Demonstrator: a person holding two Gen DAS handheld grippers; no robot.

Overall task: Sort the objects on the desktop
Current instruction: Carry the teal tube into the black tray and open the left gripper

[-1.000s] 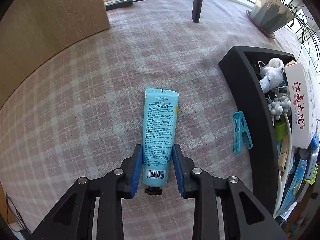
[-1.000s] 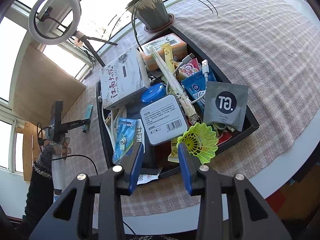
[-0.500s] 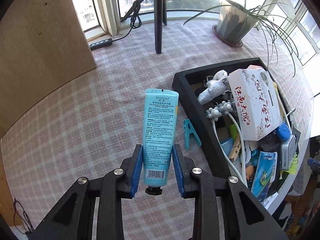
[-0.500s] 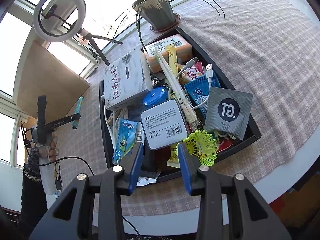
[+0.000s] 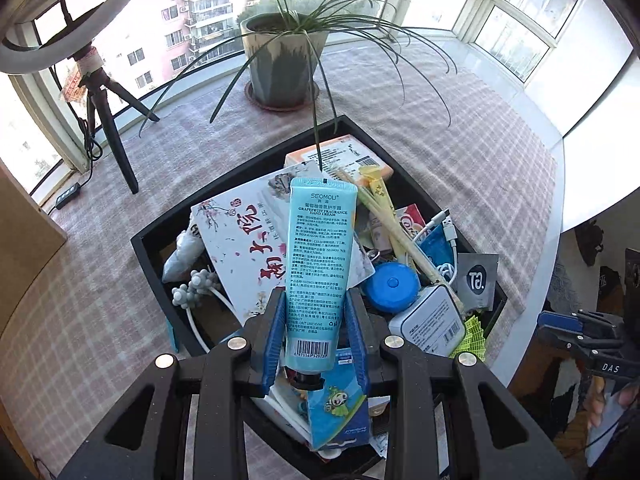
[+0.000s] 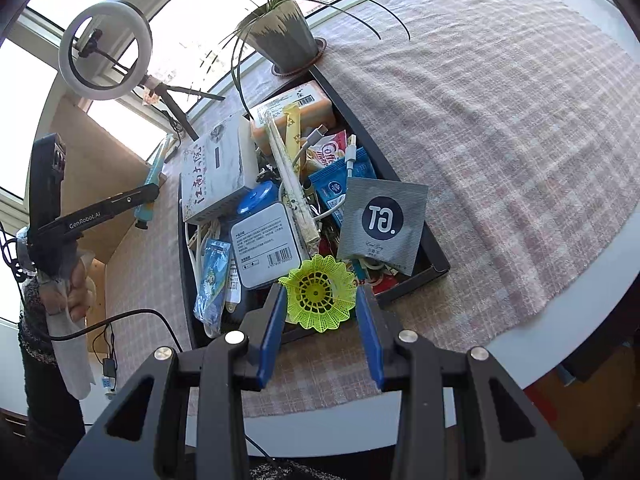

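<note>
My left gripper [image 5: 315,328] is shut on a light blue hand cream tube [image 5: 320,264], held cap-down in the air above the black tray [image 5: 149,252] full of small objects. In the right wrist view the tube [image 6: 154,176] hangs left of the tray [image 6: 434,258], held by the left gripper [image 6: 150,196]. My right gripper [image 6: 322,320] is open and empty, hovering above the tray's near edge; the yellow shuttlecock [image 6: 318,292] lies below, between its fingers.
The tray holds a white box [image 5: 248,248], a blue round case [image 5: 390,286], a white tin [image 5: 434,320], a grey GT packet [image 6: 384,220], cables and packets. A potted plant [image 5: 284,64] and ring light tripod [image 5: 108,120] stand behind. The table edge [image 6: 560,308] is right.
My left gripper has lifted the tube off the tablecloth and carried it right, over the tray. My right gripper has shifted slightly, so the shuttlecock now lies between its fingers.
</note>
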